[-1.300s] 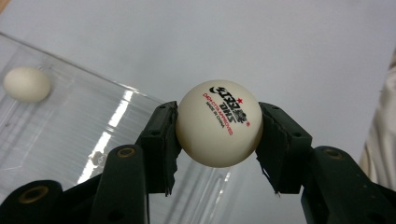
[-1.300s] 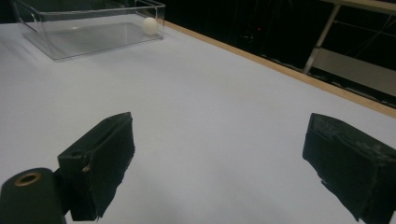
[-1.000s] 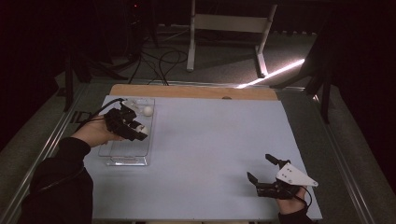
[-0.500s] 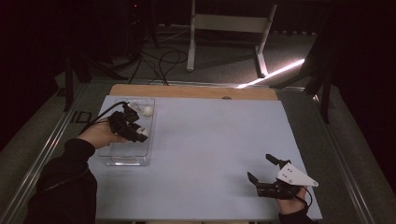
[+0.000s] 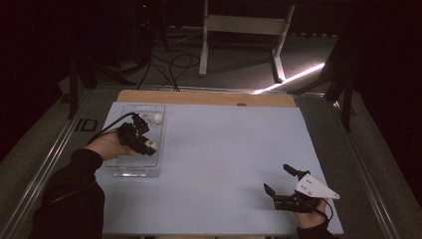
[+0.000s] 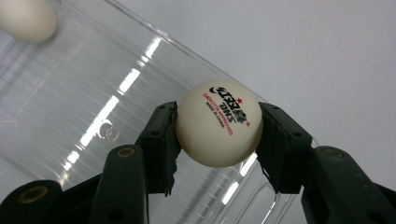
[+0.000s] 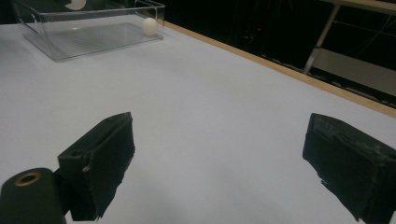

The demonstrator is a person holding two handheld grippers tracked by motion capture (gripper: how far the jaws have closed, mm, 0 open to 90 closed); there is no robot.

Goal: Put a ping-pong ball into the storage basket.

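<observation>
From above, the left claw hangs over the clear plastic tray at the left of the surface, while the right claw rests released near the front right corner. Along the left claw, its jaws are clenched on a white ping-pong ball above the tray, another ball lying farther off. Along the right claw, its jaws gape over bare surface, the tray well apart with a ball in its corner.

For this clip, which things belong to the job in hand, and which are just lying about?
In the job:
- left gripper, shut on a white ball
- clear tray
- second ball in the tray

Lying about:
- right gripper, open, resting on the blue mat
- frame legs beyond the table
</observation>
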